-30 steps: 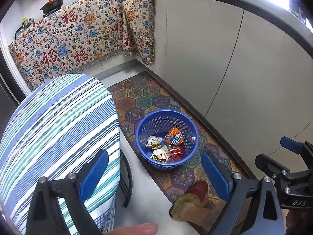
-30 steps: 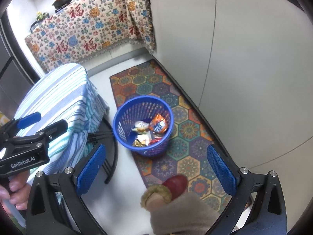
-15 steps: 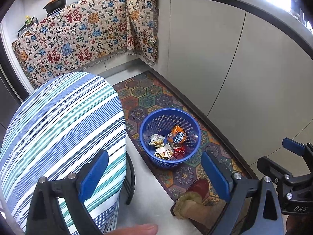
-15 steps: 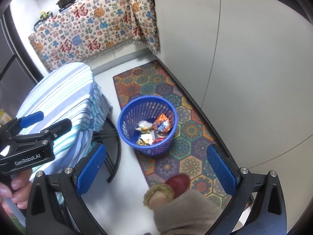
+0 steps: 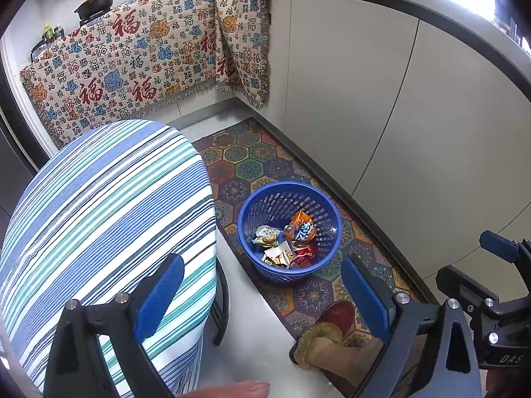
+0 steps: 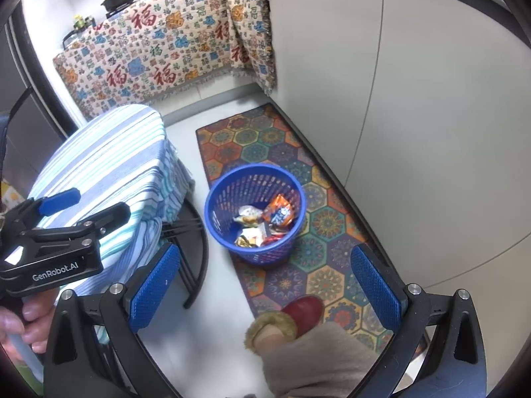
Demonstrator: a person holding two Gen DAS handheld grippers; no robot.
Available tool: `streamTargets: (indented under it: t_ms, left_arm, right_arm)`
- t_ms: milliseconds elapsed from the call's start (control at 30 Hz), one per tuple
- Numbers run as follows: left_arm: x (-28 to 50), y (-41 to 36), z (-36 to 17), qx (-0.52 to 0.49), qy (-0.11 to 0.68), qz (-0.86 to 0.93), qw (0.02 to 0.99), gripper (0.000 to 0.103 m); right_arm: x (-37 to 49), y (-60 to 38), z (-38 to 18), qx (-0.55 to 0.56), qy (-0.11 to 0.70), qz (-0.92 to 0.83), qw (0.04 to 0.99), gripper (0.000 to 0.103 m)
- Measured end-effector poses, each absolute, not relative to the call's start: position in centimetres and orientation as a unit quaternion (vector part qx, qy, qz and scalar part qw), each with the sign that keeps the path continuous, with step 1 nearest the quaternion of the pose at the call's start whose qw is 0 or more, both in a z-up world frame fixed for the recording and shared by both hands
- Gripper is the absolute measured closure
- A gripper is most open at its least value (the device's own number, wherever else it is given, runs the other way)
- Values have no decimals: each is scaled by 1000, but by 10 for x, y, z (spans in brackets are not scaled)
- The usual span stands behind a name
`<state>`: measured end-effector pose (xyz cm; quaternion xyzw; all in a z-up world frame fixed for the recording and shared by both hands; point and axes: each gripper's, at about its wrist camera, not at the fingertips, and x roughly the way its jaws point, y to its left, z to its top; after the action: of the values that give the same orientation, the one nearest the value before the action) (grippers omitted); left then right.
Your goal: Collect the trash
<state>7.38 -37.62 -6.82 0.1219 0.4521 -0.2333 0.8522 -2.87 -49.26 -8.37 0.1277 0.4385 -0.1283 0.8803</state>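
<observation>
Both views have pulled up and back since a second ago, so the blue basket sits lower and farther off; nothing in the scene itself has shifted. Grey cabinet fronts [image 5: 381,106] fill the right side, patterned cloth [image 5: 139,66] drapes the far worktop under the pans. Striped-cloth worktop [image 5: 99,225] on the left shows no trash on the part in view. Hexagon floor mat [image 5: 252,162] runs along the cabinets, blue basket [image 5: 288,232] stands on it, just beside the striped worktop's legs. Trash wrappers [image 5: 292,238] lie inside the basket: orange snack bag, pale packet, red and gold bits. Red slipper [image 5: 335,315] on the mat edge, near the basket. Left hand-held gripper [image 5: 262,298] released, jaws wide, nothing between them. Right hand-held gripper [image 6: 265,285] also released and empty; the left one also shows at left edge of the right view. Step looks like post-drop, collection likely done or nearly. Next move calls for scanning worktop and floor for any leftover wrapper, then reaching with an open jaw.
</observation>
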Motion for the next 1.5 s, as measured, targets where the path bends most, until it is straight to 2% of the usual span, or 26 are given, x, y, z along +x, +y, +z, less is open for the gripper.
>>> streamTargets:
  t_ms: [1500]
  left_arm:
    - [74,-380,-69,129,451,-225,854,6]
  right_arm:
    - [-29,-492,-81,129,438,-126,881,0]
